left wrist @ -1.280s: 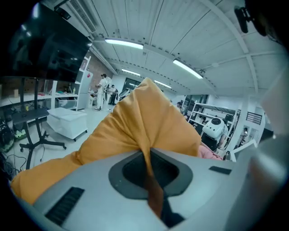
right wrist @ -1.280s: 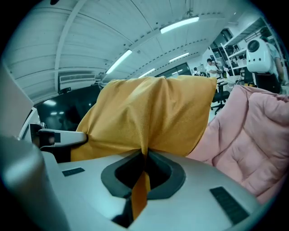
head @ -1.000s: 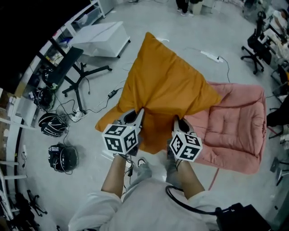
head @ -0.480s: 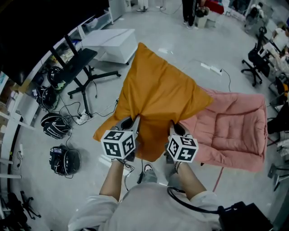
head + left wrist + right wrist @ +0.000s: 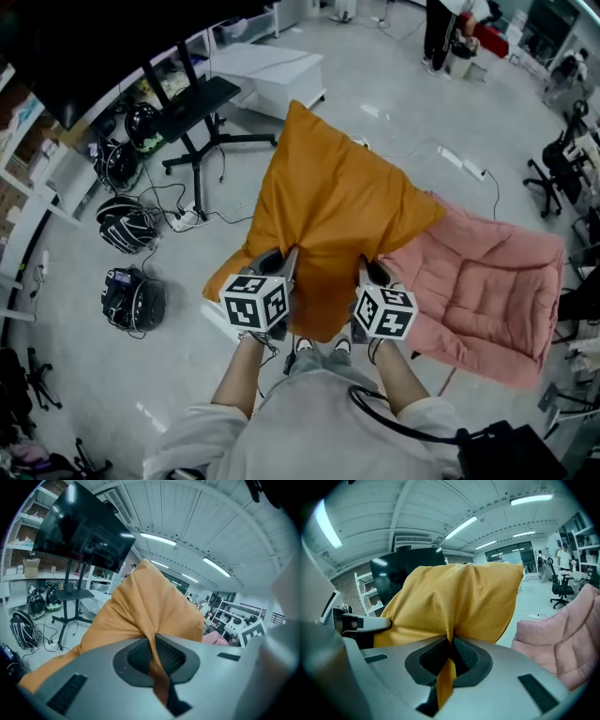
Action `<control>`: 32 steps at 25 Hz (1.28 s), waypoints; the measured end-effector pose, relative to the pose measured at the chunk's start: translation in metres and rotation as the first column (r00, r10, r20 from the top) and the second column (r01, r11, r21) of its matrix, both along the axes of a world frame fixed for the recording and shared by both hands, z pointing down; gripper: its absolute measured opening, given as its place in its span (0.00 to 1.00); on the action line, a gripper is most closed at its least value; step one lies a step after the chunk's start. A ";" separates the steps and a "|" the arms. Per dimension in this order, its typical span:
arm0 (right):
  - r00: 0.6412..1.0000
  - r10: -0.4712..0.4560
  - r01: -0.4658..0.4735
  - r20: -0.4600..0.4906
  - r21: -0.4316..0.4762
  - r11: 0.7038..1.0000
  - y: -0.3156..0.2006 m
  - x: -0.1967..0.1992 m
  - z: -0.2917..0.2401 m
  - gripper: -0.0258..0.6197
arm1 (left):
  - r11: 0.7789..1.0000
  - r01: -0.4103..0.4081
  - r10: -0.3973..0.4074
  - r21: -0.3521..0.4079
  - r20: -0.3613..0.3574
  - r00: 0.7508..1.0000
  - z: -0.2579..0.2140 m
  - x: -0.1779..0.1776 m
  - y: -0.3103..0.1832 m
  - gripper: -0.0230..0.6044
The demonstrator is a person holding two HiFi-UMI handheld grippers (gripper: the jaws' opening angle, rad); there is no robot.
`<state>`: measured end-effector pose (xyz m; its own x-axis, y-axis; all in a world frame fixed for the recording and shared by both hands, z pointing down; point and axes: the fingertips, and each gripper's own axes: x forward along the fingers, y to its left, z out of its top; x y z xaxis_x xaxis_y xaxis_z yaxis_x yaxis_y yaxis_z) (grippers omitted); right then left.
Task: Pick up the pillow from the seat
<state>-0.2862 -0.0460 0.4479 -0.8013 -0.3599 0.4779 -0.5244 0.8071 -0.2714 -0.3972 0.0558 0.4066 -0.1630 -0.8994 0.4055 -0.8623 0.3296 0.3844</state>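
The orange pillow (image 5: 328, 211) has swung left, seemingly further off the pink seat (image 5: 487, 281) — the view turned too.

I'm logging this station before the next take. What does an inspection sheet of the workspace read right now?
Surface: grey floor.
Job's things: orange pillow lifted off the pink seat.
Clutter: helmets and a black stand at left; white box beyond.
Grippers: left hand-held gripper and right hand-held gripper both shut on the pillow's near edge.
Cables: tangle by the stand; power strip on the floor.
Surroundings: office chairs, a standing person far off.
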 end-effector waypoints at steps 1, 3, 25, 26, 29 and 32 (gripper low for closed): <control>1.000 -0.018 0.018 -0.004 0.001 1.000 0.002 -0.002 0.000 0.09 | 1.000 0.012 -0.012 -0.006 -0.003 1.000 0.000 -0.001 0.003 0.06; 0.998 -0.059 0.059 -0.006 0.005 0.998 0.004 -0.008 -0.002 0.09 | 0.999 0.037 -0.037 -0.016 -0.004 0.999 -0.002 -0.003 0.008 0.06; 0.987 -0.155 0.155 0.038 0.007 0.988 -0.003 -0.029 -0.015 0.09 | 0.986 0.164 -0.164 -0.027 0.002 0.987 -0.013 -0.013 0.016 0.06; 0.987 -0.153 0.153 0.045 0.003 0.988 -0.004 -0.028 -0.015 0.09 | 0.986 0.167 -0.167 -0.026 0.000 0.986 -0.012 -0.012 0.016 0.06; 0.986 -0.159 0.158 0.057 0.027 0.987 -0.005 -0.028 -0.019 0.09 | 0.985 0.173 -0.173 -0.024 0.001 0.985 -0.012 -0.011 0.016 0.06; 0.984 -0.170 0.167 0.062 0.044 0.985 -0.007 -0.031 -0.024 0.09 | 0.984 0.179 -0.179 -0.022 0.003 0.984 -0.014 -0.013 0.015 0.06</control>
<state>-0.3170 -0.0533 0.4244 -0.8811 -0.2342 0.4109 -0.3621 0.8929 -0.2675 -0.4098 0.0707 0.3922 -0.3212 -0.8463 0.4250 -0.7890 0.4874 0.3741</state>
